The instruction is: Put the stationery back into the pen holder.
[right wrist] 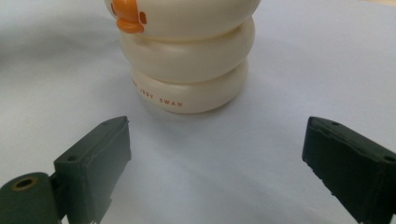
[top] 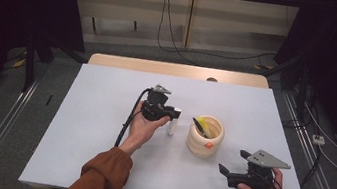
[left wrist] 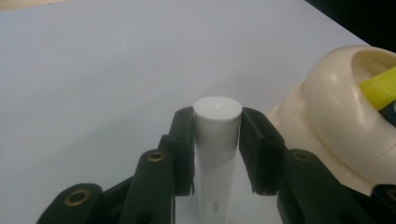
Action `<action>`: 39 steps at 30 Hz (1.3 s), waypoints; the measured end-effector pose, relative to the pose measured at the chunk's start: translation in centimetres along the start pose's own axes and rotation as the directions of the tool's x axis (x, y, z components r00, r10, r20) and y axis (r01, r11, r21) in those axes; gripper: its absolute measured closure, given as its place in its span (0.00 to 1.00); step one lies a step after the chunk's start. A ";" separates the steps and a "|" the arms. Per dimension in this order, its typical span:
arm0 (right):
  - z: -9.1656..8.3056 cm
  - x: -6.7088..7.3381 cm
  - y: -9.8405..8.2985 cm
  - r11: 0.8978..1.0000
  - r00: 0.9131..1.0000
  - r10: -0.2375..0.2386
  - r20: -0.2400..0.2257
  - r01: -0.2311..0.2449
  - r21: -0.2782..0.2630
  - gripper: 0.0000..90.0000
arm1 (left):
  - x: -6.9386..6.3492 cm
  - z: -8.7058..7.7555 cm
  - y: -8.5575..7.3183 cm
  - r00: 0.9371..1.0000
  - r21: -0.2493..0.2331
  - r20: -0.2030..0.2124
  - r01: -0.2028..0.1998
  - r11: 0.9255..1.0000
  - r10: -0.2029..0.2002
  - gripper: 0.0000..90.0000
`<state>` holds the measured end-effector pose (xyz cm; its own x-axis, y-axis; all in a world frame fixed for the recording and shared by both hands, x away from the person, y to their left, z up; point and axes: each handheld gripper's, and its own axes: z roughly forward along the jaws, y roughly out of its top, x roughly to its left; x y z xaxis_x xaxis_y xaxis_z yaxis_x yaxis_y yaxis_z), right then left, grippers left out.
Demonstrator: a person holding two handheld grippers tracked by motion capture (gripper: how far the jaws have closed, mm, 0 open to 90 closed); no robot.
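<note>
Two grippers work around my cream holder [top: 205, 136]: left gripper [left wrist: 217, 140] is clamped on the white tube [left wrist: 215, 154] just left of it, right gripper [right wrist: 215, 163] gapes empty nearby. Next I judge: tip the tube in.

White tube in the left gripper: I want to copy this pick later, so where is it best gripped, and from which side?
Grip the white tube just below its flat cap, pads on opposite sides of the round body, as the left gripper does now.
</note>
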<state>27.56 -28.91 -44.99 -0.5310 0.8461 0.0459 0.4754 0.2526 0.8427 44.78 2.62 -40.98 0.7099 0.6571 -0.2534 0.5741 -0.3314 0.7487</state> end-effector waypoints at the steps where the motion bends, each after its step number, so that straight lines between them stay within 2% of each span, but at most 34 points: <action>1: 0.0 0.0 0.0 1.000 1.000 -0.001 0.000 0.001 0.000 0.09 | 0.0 -0.1 0.0 1.000 0.003 0.003 0.000 1.000 0.000 0.74; 3: 0.0 0.0 0.0 1.000 1.000 0.000 -0.001 0.000 0.001 0.09 | 0.1 -0.2 0.0 1.000 0.006 0.000 -0.007 1.000 0.007 0.74; 6: 0.0 0.0 0.0 1.000 1.000 -0.003 -0.001 0.003 0.001 0.09 | 0.1 0.0 0.0 1.000 -0.002 -0.002 0.004 1.000 -0.004 0.74; 10: 0.0 0.0 0.0 1.000 1.000 0.000 -0.001 0.000 0.003 0.09 | -0.4 0.3 0.1 1.000 0.007 -0.020 -0.020 1.000 0.020 0.74; 12: 0.1 0.0 0.0 1.000 1.000 -0.001 -0.002 0.001 0.004 0.09 | -0.5 0.5 0.7 0.999 0.045 -0.027 -0.040 0.998 0.041 0.74; 13: 0.1 0.0 0.0 1.000 1.000 -0.001 -0.002 0.001 0.005 0.09 | -0.6 0.6 1.1 0.999 0.066 -0.032 -0.032 0.997 0.034 0.74; 15: 0.1 0.0 0.0 1.000 1.000 -0.001 -0.003 0.001 0.003 0.09 | -0.7 1.1 1.5 0.999 0.093 -0.031 -0.041 0.995 0.044 0.74; 19: 0.0 0.0 0.0 1.000 1.000 -0.001 -0.003 0.001 0.004 0.09 | -1.1 2.0 1.8 0.997 0.114 -0.039 -0.061 0.992 0.066 0.74; 20: 0.0 0.0 0.0 1.000 1.000 0.000 -0.004 0.000 0.004 0.09 | -1.2 2.2 1.9 0.997 0.132 -0.042 -0.061 0.989 0.067 0.75; 21: 0.0 0.0 0.0 1.000 1.000 0.001 -0.004 -0.001 0.004 0.09 | -1.3 2.4 1.9 0.998 0.140 -0.040 -0.052 0.989 0.058 0.89; 22: 0.0 0.0 0.0 1.000 1.000 0.000 -0.004 0.000 0.004 0.09 | -1.2 2.8 1.8 0.997 0.164 -0.050 -0.056 0.985 0.065 1.00; 24: 0.0 0.0 0.0 1.000 1.000 -0.003 -0.006 0.003 0.002 0.09 | -0.9 3.2 1.7 0.997 0.153 -0.063 -0.028 0.988 0.038 1.00; 25: 0.0 0.0 0.0 1.000 1.000 -0.004 -0.006 0.004 0.002 0.09 | -0.6 3.5 1.8 0.997 0.162 -0.066 -0.023 0.987 0.034 1.00; 26: 0.1 0.0 0.0 1.000 1.000 -0.004 -0.006 0.004 0.004 0.09 | -0.6 3.9 1.8 0.997 0.177 -0.070 -0.032 0.984 0.044 1.00; 27: 0.1 0.0 0.0 1.000 1.000 -0.004 -0.007 0.004 0.006 0.09 | -0.7 4.1 1.8 0.996 0.175 -0.076 -0.036 0.984 0.050 1.00; 30: 0.2 0.0 0.0 1.000 1.000 -0.004 -0.010 0.004 0.007 0.09 | -0.8 4.7 1.7 0.997 0.161 -0.061 -0.038 0.986 0.048 1.00; 31: 0.1 0.0 0.0 1.000 1.000 -0.005 -0.010 0.005 0.007 0.09 | -0.7 4.8 1.7 0.997 0.147 -0.052 -0.040 0.988 0.048 0.99; 33: 0.1 0.0 -0.1 1.000 1.000 -0.004 -0.011 0.004 0.007 0.09 | -0.4 4.9 1.6 0.998 0.152 -0.045 -0.038 0.988 0.045 0.88; 36: 0.1 0.0 -0.1 1.000 1.000 -0.004 -0.011 0.004 0.007 0.09 | -0.3 4.9 1.7 0.998 0.148 -0.035 -0.038 0.988 0.044 0.83; 38: 0.1 0.0 0.0 1.000 1.000 -0.006 -0.011 0.006 0.008 0.09 | -0.4 5.0 1.7 0.998 0.155 -0.045 -0.044 0.987 0.052 0.75; 39: 0.1 0.0 0.0 1.000 1.000 -0.008 -0.012 0.008 0.007 0.09 | -0.3 5.0 1.8 0.998 0.154 -0.017 -0.051 0.987 0.055 0.73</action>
<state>27.63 -28.85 -45.09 -0.5430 0.8385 0.0453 0.4759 0.2628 0.8393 47.61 -1.54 -42.64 0.7332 0.6494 -0.2017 0.5930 -0.4653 0.6572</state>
